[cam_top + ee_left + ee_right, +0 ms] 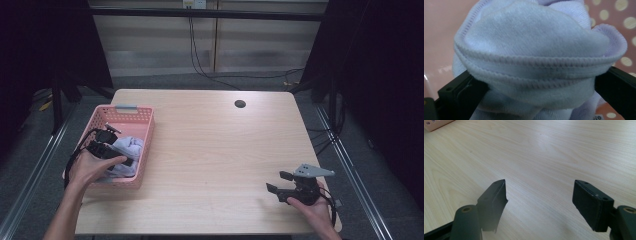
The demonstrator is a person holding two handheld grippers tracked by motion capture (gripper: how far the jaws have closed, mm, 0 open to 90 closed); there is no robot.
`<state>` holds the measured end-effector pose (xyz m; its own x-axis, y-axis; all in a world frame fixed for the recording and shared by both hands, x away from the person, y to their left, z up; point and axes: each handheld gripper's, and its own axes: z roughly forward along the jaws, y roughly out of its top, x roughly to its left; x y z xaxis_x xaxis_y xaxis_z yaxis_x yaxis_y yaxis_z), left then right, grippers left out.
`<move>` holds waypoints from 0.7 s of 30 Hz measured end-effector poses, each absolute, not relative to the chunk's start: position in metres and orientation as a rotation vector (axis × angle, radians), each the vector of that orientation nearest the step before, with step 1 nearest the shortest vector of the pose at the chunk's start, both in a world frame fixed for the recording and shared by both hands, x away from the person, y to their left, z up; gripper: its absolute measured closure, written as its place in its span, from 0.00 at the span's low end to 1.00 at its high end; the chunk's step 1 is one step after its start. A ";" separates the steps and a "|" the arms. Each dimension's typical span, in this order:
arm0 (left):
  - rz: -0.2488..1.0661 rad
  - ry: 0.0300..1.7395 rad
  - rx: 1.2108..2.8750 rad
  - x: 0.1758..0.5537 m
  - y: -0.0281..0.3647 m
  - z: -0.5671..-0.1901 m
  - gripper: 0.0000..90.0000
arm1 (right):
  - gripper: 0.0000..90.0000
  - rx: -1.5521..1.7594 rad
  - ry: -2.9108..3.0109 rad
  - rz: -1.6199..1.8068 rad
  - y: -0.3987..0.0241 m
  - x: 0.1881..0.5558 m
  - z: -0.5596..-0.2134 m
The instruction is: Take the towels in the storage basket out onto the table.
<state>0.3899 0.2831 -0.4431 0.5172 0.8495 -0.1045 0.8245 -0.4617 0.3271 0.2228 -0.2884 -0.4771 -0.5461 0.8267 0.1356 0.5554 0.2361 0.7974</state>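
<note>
Left gripper (pixel 116 150): held down inside the pink basket (pixel 145 150) at the table's near left corner; its jaws stand wide apart, one on either side of the pale lilac cloth, which bulges between them; whether the jaws actually press the cloth is hard to tell from so close, though they appear to touch its flanks.
Pale lilac cloth (pixel 536 52): bunched in a soft heap in the basket, its stitched hems folded over one another; in the left gripper view it lies straight ahead between the two black jaws and overhangs them; in the high view (pixel 127 150) it sits just beside the person's left hand (pixel 90 167), toward the basket's right wall.
Pink basket: perforated walls, seen as pale dots behind the cloth in the left gripper view; it stands on the wooden table (pixel 215 145).
Right gripper (pixel 280 182): held low over the near right part of the table, well apart from basket and cloth; jaws spread wide with nothing between them but bare wood; a corner of the basket shows far off at the top left of the right gripper view.
</note>
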 end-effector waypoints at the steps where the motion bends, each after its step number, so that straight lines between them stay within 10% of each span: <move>1: 0.101 1.388 2.432 0.391 0.283 -0.444 0.00 | 0.31 1.277 2.204 1.215 -0.288 0.223 -0.477; 13: 0.074 1.389 2.571 0.400 0.272 -0.458 0.03 | 0.31 1.275 2.225 1.222 -0.287 0.222 -0.478; 21: 0.064 1.421 2.615 0.405 0.267 -0.454 0.27 | 0.32 1.279 2.220 1.234 -0.290 0.222 -0.478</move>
